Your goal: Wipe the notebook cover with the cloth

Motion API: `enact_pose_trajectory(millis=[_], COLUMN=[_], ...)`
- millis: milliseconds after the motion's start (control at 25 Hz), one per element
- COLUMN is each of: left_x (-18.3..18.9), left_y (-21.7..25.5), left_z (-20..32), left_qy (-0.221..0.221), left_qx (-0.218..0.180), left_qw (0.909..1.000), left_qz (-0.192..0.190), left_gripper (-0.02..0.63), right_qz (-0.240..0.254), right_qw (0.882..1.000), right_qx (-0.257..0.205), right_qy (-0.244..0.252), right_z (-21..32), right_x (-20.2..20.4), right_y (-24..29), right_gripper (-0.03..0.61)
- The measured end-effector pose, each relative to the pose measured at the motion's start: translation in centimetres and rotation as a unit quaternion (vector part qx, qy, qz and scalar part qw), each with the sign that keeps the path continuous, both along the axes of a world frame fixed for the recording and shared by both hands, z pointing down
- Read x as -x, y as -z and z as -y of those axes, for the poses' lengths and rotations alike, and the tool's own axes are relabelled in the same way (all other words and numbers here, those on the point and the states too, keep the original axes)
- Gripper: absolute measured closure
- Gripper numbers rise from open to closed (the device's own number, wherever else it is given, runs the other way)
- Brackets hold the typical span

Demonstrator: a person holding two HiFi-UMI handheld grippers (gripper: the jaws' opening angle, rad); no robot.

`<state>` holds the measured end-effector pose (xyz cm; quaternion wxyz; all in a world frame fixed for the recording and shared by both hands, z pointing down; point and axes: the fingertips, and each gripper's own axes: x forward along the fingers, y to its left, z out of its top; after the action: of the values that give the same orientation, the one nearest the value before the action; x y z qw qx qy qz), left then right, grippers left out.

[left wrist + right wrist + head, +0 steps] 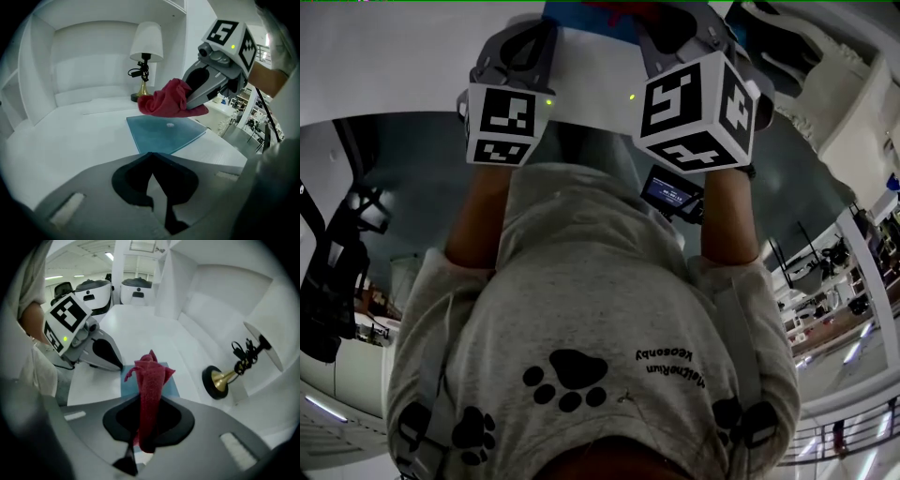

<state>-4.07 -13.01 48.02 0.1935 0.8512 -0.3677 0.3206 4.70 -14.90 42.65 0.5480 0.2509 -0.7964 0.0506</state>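
Gripping a red cloth [150, 380] between its clenched jaws, the right gripper [188, 104] holds it bunched over the far edge of the teal notebook [161, 133]. From the left gripper view I cannot tell whether the cloth's lower folds touch the cover or hang just above it. In the right gripper view the cloth stands up from between the jaws in a tall fold, with the notebook showing behind it on both sides.

The notebook lies flat and closed on the white surface [70, 140], one corner pointing toward the left gripper [118, 365]. A small pale spot [169, 125] sits on the cover near the cloth.

The left gripper is at the notebook's near side, its tips close to the corner and off the cover. Its jaws are pressed together at the tips with nothing between them.

Beyond the notebook's far edge stands a lamp [146, 56] with a white shade, a brass stem, a dark round base and a bundled black cord, set in a white alcove [89, 65].

The head view shows the person's grey shirt [581, 309] with black paw prints, and both forearms reaching out to the grippers' marker cubes [698, 108].
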Motion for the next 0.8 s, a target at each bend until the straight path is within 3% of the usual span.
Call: enact_pose_trajectory(millis=[280, 560, 800], left_x=[-0.2, 0.1, 0.2], left_y=[-0.1, -0.1, 0.1], left_z=[0.1, 0.0, 0.0], left_qy=[0.000, 0.001, 0.001], left_qx=[0.005, 0.003, 0.005], left_qw=[1.0000, 1.0000, 1.0000], left_qz=[-0.002, -0.003, -0.002], left_gripper=[0.615, 0.615, 0.615], right_qz=[0.024, 0.006, 0.003], right_qw=[0.997, 0.993, 0.992], right_qx=[0.026, 0.061, 0.060], right_qy=[0.074, 0.101, 0.107], right_z=[-0.7, -1.7, -2.1], right_x=[7.2, 8.9, 8.6], right_y=[-2.1, -4.4, -4.8], right_gripper=[0.534, 0.534, 0.535])
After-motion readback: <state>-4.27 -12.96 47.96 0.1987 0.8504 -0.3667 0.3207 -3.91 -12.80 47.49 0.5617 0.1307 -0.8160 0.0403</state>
